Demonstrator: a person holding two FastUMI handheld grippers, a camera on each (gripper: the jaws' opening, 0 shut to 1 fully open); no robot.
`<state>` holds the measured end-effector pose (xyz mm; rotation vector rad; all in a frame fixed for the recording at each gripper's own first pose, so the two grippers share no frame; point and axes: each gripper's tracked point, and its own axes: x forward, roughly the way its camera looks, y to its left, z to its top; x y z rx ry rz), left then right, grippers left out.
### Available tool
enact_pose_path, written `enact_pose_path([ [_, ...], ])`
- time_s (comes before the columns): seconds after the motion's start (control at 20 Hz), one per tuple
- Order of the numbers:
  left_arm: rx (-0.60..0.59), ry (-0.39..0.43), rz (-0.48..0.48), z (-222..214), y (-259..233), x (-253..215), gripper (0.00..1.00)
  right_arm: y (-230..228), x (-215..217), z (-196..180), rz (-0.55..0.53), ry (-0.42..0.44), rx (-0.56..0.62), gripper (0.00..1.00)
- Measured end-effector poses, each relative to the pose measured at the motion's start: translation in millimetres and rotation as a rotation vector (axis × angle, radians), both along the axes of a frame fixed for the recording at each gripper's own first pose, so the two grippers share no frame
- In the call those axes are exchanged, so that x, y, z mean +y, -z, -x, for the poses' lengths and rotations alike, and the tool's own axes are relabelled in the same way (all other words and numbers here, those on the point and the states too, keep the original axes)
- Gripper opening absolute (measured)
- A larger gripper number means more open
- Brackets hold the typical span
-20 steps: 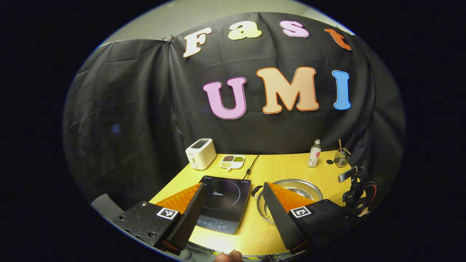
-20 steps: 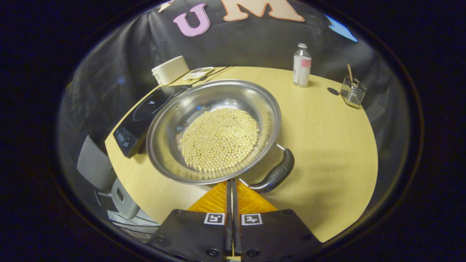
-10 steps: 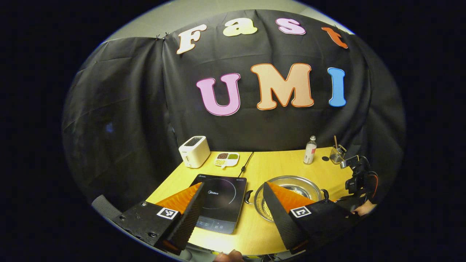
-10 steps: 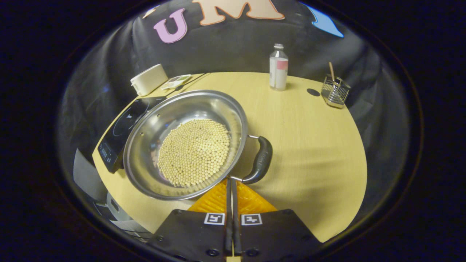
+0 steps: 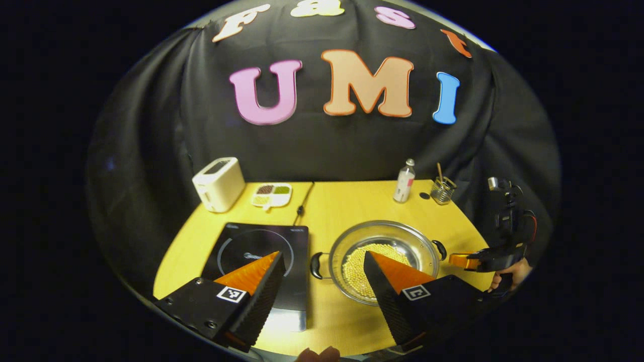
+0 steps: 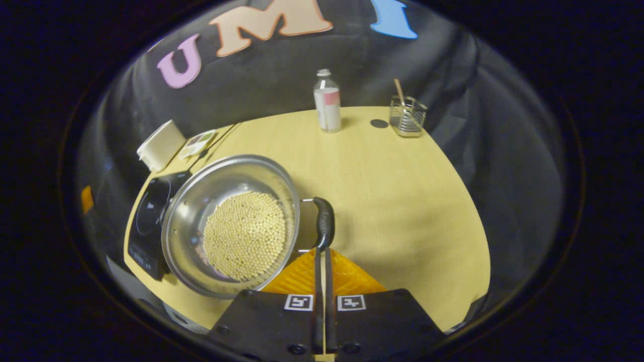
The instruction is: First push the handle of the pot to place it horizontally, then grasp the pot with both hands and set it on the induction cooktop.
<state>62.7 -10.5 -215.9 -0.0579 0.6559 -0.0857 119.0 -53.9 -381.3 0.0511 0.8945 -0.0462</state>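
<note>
A yellow table [image 5: 347,206] fills the black-draped booth. From the left: the induction cooktop [image 5: 261,251] lies bare, the left gripper [image 5: 322,281] hovering spread wide over its near edge, holding nothing. Just beside it sits the pot [image 5: 385,259] of beans, handles now pointing sideways, so the push looks done. The right gripper [image 6: 322,251], fingers pressed together and empty, touches the right handle [image 6: 323,229]. Grasping and lifting remain.
</note>
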Motion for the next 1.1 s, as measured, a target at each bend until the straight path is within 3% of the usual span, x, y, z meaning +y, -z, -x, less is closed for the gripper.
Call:
enact_pose_path([
  [0.15, 0.104, 0.021, 0.091, -19, 41, 7, 0.96, -8, 5, -6, 0.012, 0.102, 0.004, 0.16],
  [0.2, 0.128, 0.033, 0.095, -24, 54, 12, 0.95, -10, 5, -9, 0.026, 0.123, 0.006, 0.26],
  [0.25, 0.152, 0.055, 0.089, -31, 66, 17, 0.93, -9, 8, -9, 0.036, 0.137, 0.016, 0.29],
  [0.3, 0.171, 0.073, 0.082, -33, 76, 20, 0.97, -8, 11, -9, 0.044, 0.150, 0.028, 0.36],
  [0.6, 0.317, 0.140, 0.117, -47, 135, 14, 0.96, -3, 12, -7, 0.149, 0.145, 0.070, 0.75],
  [0.85, 0.420, 0.141, 0.142, -46, 168, -9, 0.95, 13, 6, -19, 0.139, 0.097, 0.127, 0.73],
  [0.95, 0.415, 0.118, 0.111, -54, 172, -9, 0.93, 18, 8, -28, 0.114, 0.080, 0.134, 0.75],
  [1.0, 0.417, 0.108, 0.089, -57, 175, -9, 0.93, 24, 9, -32, 0.101, 0.066, 0.145, 0.70],
  [1.1, 0.429, 0.088, 0.051, -58, 178, -9, 0.93, 34, 11, -38, 0.079, 0.041, 0.178, 0.70],
])
